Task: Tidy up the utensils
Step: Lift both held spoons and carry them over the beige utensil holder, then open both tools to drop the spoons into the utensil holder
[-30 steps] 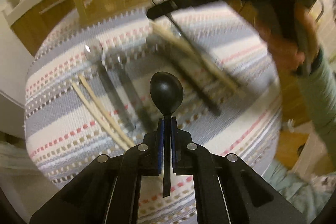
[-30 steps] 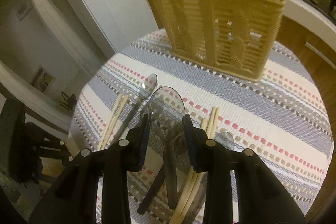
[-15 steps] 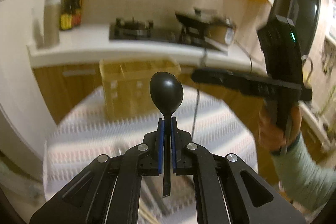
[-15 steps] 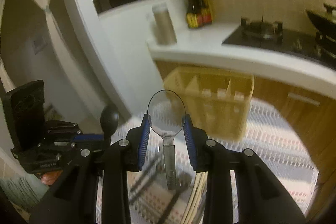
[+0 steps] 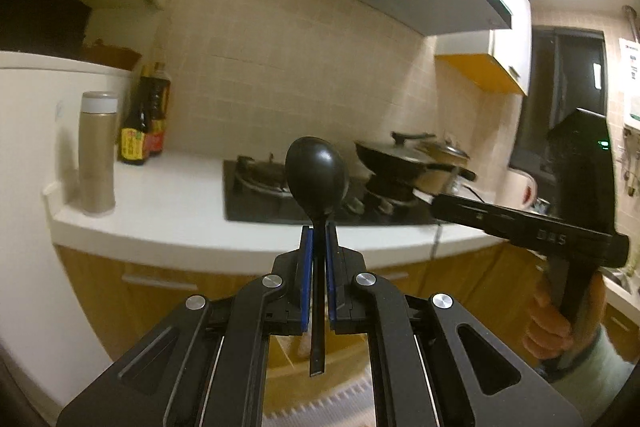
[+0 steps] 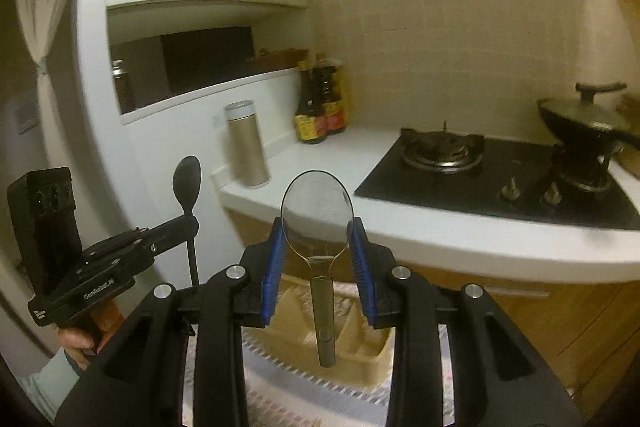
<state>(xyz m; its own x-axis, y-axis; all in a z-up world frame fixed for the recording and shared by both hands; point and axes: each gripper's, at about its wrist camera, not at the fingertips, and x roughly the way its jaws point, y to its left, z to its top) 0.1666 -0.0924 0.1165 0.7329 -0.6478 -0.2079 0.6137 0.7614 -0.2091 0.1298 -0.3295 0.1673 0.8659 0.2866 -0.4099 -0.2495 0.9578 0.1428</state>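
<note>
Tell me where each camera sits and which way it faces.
Left wrist: on the left gripper, facing the stove; black spoon clamped; right hand shows.
Right wrist: on the right gripper, facing the counter; clear spoon clamped; left hand shows.
Shared: stove, sauce bottles, flask.

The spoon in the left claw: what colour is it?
Black spoon; it shows best in the left wrist view.
</note>
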